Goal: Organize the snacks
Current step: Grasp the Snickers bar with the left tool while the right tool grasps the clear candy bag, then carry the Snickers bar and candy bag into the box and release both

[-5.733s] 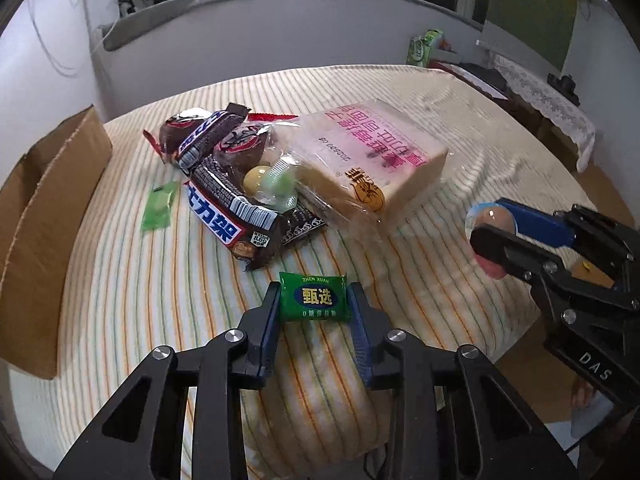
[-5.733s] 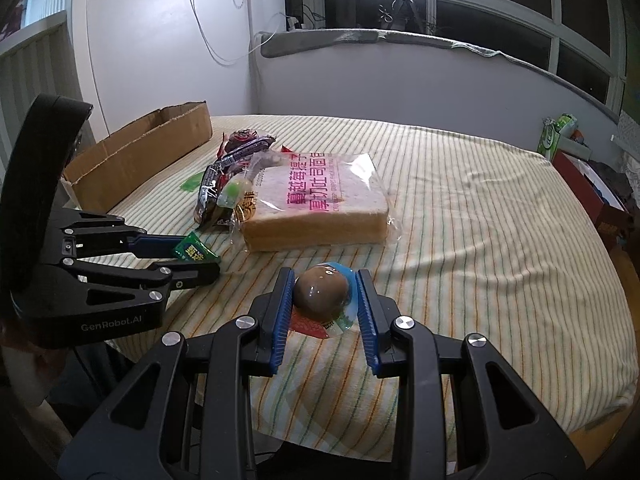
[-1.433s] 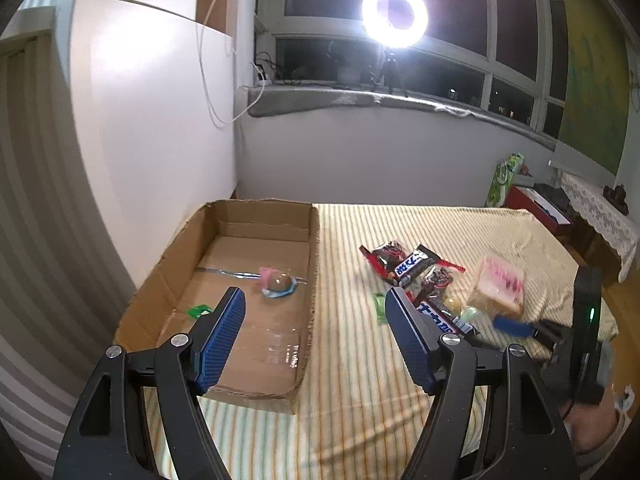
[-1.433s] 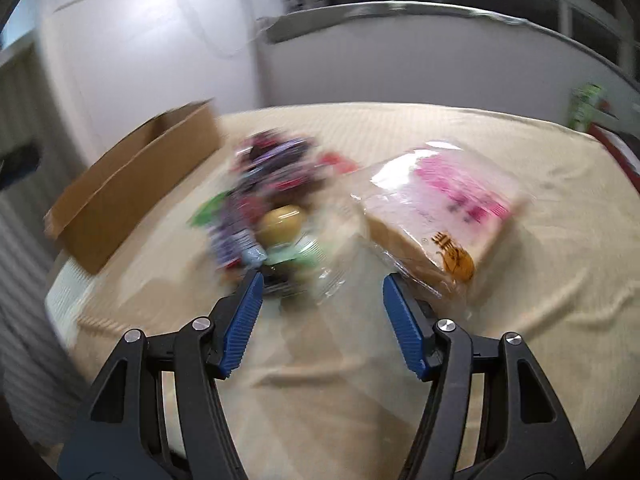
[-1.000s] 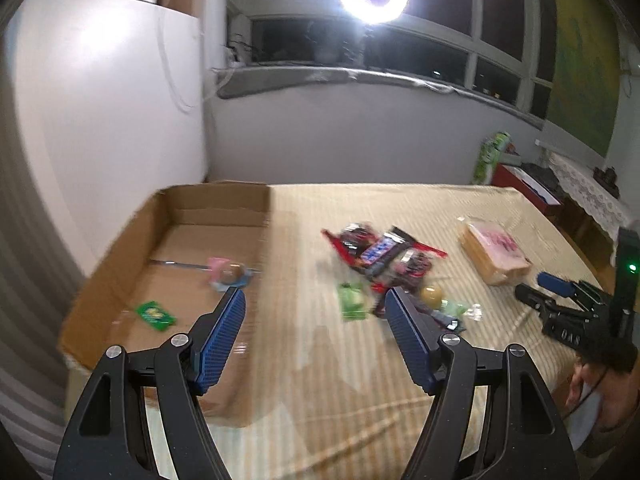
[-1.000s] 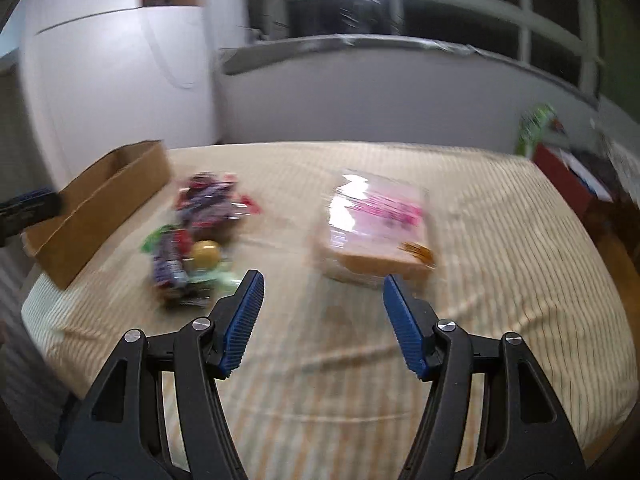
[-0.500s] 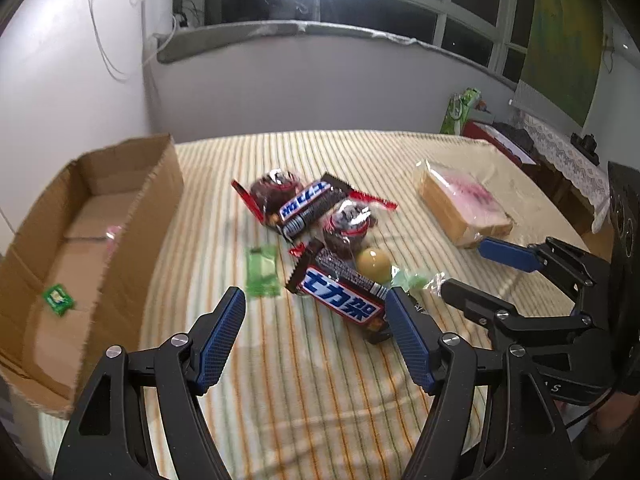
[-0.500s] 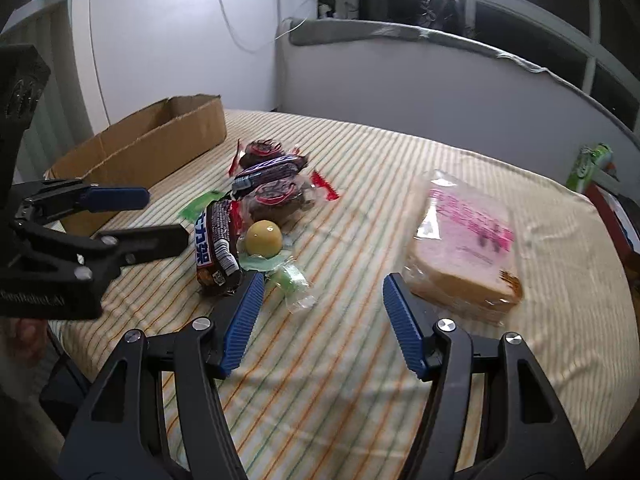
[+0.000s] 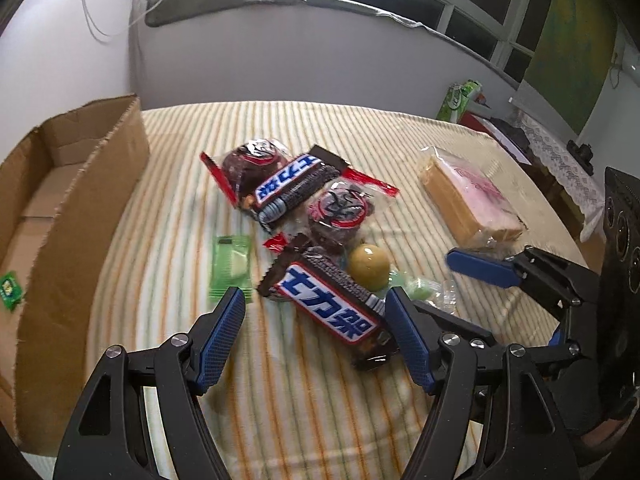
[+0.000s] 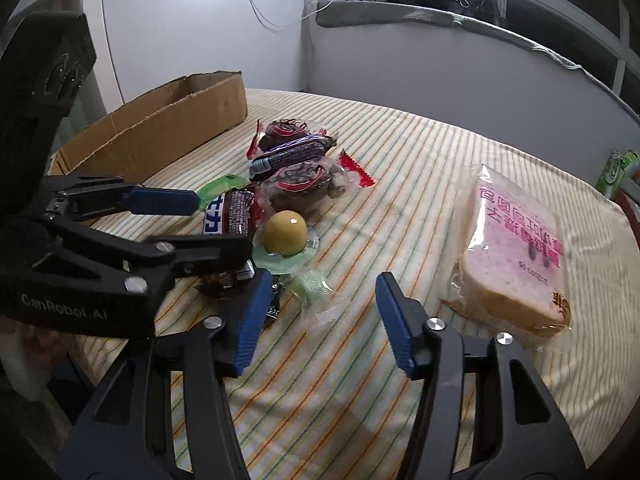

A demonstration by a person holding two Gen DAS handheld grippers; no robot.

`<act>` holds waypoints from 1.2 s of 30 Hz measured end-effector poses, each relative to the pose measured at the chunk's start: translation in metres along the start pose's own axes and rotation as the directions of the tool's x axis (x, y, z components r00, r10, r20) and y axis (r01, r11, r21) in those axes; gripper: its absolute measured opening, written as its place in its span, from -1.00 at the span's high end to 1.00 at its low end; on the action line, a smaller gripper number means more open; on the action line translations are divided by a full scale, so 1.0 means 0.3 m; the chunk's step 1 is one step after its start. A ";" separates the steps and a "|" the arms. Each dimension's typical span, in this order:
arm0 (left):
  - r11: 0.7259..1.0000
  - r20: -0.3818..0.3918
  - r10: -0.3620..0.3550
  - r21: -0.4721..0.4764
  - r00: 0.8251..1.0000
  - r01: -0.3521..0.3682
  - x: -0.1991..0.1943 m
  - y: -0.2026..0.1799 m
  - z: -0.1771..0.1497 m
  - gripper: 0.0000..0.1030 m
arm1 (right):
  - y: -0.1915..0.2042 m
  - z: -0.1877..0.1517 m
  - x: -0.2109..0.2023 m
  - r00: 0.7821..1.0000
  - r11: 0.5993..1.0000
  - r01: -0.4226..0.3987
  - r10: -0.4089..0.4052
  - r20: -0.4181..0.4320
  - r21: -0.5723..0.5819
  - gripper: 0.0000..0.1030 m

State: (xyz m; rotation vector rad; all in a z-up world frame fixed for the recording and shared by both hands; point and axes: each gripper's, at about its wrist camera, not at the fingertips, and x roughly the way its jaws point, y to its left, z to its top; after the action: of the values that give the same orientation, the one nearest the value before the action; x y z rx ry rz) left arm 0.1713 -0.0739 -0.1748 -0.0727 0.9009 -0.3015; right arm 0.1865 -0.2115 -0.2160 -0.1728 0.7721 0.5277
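Note:
A pile of snacks lies on the striped tablecloth (image 9: 280,400). My left gripper (image 9: 316,316) is open, its jaws on either side of the near Snickers bar (image 9: 330,308). Behind it lie a yellow ball in clear wrap (image 9: 368,261), two brown cakes (image 9: 340,212), a second Snickers bar (image 9: 292,190) and a green sachet (image 9: 232,264). My right gripper (image 10: 320,304) is open and empty, just short of the yellow ball (image 10: 286,232) and its green wrapper (image 10: 312,284). The bagged bread (image 10: 516,252) lies to the right.
An open cardboard box (image 9: 76,216) stands at the table's left edge, with a small green packet (image 9: 10,286) inside. It also shows in the right wrist view (image 10: 160,132). A green carton (image 9: 456,100) stands beyond the table's far right. A wall rises behind.
Both grippers held snacks earlier and are now open and empty; a green packet and a wrapped egg appeared in the box. Both have since moved in close to the pile.

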 end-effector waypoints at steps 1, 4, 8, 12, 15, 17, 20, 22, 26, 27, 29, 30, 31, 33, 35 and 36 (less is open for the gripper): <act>1.000 -0.005 -0.007 0.005 1.000 0.007 0.006 -0.005 0.002 -0.40 | 0.000 0.000 0.001 1.000 1.000 -0.005 0.005 -0.002 0.000 0.01; 1.000 -0.022 -0.009 0.016 1.000 0.009 0.022 -0.015 0.002 -0.40 | -0.004 -0.001 0.002 1.000 1.000 -0.019 0.019 -0.005 0.002 0.06; 1.000 -0.028 -0.012 0.004 1.000 0.012 0.031 -0.012 0.005 -0.42 | -0.008 -0.003 0.001 0.999 0.999 -0.051 0.051 -0.007 0.011 0.23; 1.000 -0.031 -0.005 0.008 1.000 0.005 0.046 -0.019 0.013 -0.37 | 0.004 -0.002 0.002 0.997 0.997 -0.075 0.075 -0.006 0.009 0.47; 1.000 -0.028 -0.007 0.015 1.000 0.008 0.047 -0.017 0.015 0.06 | 0.016 -0.004 0.001 0.996 0.996 -0.088 0.088 -0.002 0.014 0.58; 1.000 -0.027 -0.014 0.018 1.000 0.014 0.042 -0.014 0.016 0.16 | 0.020 -0.005 0.000 0.996 0.996 -0.089 0.089 -0.002 0.018 0.58; 1.000 -0.023 -0.029 0.007 0.999 0.029 0.033 -0.003 0.010 0.17 | 0.026 -0.008 -0.007 0.997 0.997 -0.080 0.080 0.002 0.023 0.58; 0.999 -0.014 -0.038 0.003 0.999 0.038 0.022 0.001 0.008 0.17 | 0.027 -0.013 -0.024 0.998 0.997 -0.066 0.066 0.011 0.033 0.58; 0.999 0.006 -0.039 0.006 0.999 0.039 -0.013 0.008 0.003 0.17 | 0.028 -0.016 -0.049 0.999 0.998 -0.040 0.040 0.018 0.043 0.58; 0.999 0.012 -0.037 0.006 0.999 0.037 -0.022 0.011 0.002 0.17 | 0.028 -0.016 -0.057 0.999 0.998 -0.033 0.032 0.020 0.047 0.58; 0.999 0.031 -0.036 0.009 0.999 0.036 -0.050 0.013 0.002 0.17 | 0.027 -0.015 -0.073 0.999 0.998 -0.016 0.014 0.029 0.057 0.58; 0.999 0.039 -0.032 0.012 0.999 0.032 -0.061 0.012 0.003 0.17 | 0.024 -0.014 -0.086 0.999 0.998 -0.007 0.004 0.036 0.065 0.58; 1.000 0.053 -0.020 0.019 0.998 0.019 -0.081 0.012 0.004 0.17 | 0.022 -0.012 -0.103 0.999 0.997 0.004 -0.007 0.045 0.073 0.58; 0.999 0.076 -0.012 0.031 0.997 0.009 -0.110 0.012 0.009 0.17 | 0.022 -0.011 -0.137 0.998 0.996 0.024 -0.030 0.063 0.084 0.58; 0.999 0.113 -0.003 0.046 0.994 -0.003 -0.159 0.005 0.015 0.17 | 0.025 -0.003 -0.171 0.995 0.995 0.042 -0.049 0.081 0.091 0.58; 0.999 0.123 -0.002 0.048 0.992 -0.004 -0.174 0.006 0.015 0.17 | 0.031 0.003 -0.196 0.993 0.994 0.056 -0.065 0.096 0.091 0.58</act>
State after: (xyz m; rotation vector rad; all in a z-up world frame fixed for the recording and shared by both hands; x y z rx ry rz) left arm 0.1449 -0.0574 -0.1328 -0.0454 0.7710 -0.3142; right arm 0.1473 -0.2260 -0.1737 -0.0872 0.6902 0.4401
